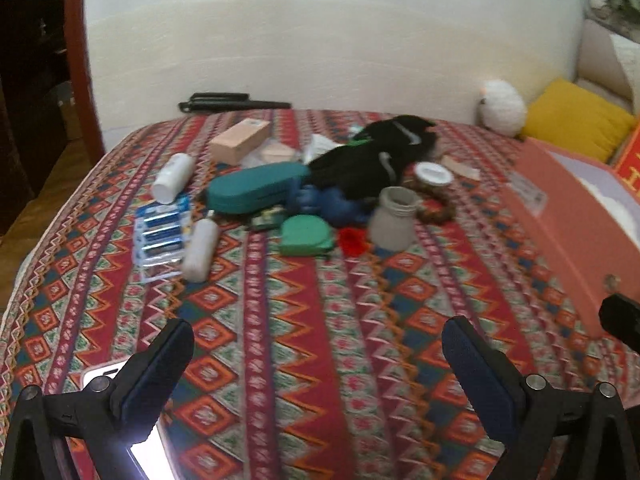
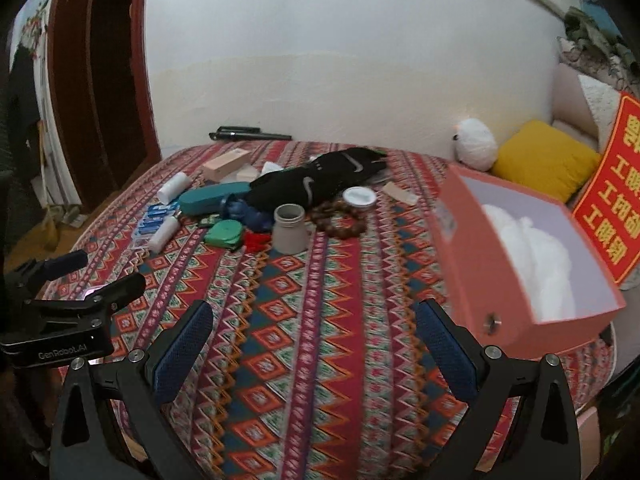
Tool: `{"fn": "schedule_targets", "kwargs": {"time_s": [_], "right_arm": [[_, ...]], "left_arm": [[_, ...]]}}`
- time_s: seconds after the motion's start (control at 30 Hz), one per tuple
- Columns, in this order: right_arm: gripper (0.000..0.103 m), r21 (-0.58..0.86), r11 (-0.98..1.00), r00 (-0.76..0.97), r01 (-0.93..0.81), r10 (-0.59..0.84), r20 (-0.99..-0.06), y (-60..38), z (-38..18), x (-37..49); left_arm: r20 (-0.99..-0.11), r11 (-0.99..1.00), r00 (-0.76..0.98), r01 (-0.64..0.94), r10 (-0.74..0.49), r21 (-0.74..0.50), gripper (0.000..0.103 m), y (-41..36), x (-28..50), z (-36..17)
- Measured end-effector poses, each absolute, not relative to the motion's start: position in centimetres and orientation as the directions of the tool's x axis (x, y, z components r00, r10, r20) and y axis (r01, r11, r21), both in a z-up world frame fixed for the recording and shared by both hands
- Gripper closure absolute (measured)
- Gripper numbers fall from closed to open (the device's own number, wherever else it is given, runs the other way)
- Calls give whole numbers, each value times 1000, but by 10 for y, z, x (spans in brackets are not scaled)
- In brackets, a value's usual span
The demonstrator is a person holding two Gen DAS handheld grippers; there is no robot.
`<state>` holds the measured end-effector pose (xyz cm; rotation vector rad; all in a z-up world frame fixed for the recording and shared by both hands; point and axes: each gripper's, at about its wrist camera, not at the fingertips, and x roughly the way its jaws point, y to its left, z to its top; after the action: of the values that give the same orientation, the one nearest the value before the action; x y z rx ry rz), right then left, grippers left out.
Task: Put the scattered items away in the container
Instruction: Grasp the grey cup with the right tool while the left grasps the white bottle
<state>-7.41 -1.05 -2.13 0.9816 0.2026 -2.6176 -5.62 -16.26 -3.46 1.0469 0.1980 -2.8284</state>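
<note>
Right wrist view: my right gripper (image 2: 314,344) hovers low over the patterned cloth (image 2: 304,320), fingers spread wide, empty. My left gripper (image 1: 318,360) does likewise. The scattered items cluster mid-frame; the teal case (image 2: 212,198) lies lengthwise left-to-right. The pink box (image 2: 480,256) sits open at right.

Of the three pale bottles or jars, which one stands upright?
The grey open-topped jar beside the bead bracelet; both white bottles lie flat.

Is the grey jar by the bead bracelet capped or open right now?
Open. The grey jar stands upright with its threaded mouth bare, and a round white lid lies apart on the cloth behind it.
</note>
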Motion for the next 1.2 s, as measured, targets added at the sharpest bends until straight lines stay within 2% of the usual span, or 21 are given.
{"fn": "schedule_targets", "kwargs": {"time_s": [0.57, 0.8, 0.93, 1.03, 1.07, 1.1, 1.13, 1.17, 1.2], "right_arm": [[1, 80, -958, -647, 276, -246, -722, -72, -86, -202], [1, 38, -969, -625, 244, -187, -758, -101, -132, -263], [4, 42, -973, -599, 226, -173, -782, -108, -157, -291], [27, 64, -971, -561, 231, -187, -806, -109, -175, -306], [37, 66, -969, -555, 237, -191, -809, -108, -179, -310], [41, 67, -967, -558, 247, -198, -806, -108, -181, -312], [41, 66, -964, -560, 257, -204, -803, -107, -182, -313], [41, 73, -961, -561, 266, -215, -799, -106, -181, -313], [42, 85, -959, -560, 271, -229, -796, -103, -179, -312]], "left_arm": [[-725, -979, -682, 198, -98, -54, 1, -215, -152, -86], [-772, -967, -627, 243, -100, -73, 1, -247, -191, -119], [-780, -965, -612, 258, -133, -38, 3, -253, -210, -130], [-792, -968, -593, 252, -147, -9, 19, -253, -225, -141], [-798, -968, -584, 249, -149, -2, 35, -253, -230, -145], [-809, -970, -571, 243, -140, -4, 54, -254, -235, -151], [-805, -971, -578, 238, -132, -11, 58, -254, -236, -152], [-793, -972, -594, 235, -135, -11, 72, -255, -235, -152], [-793, -971, -596, 240, -125, -27, 76, -256, -233, -149]]}}
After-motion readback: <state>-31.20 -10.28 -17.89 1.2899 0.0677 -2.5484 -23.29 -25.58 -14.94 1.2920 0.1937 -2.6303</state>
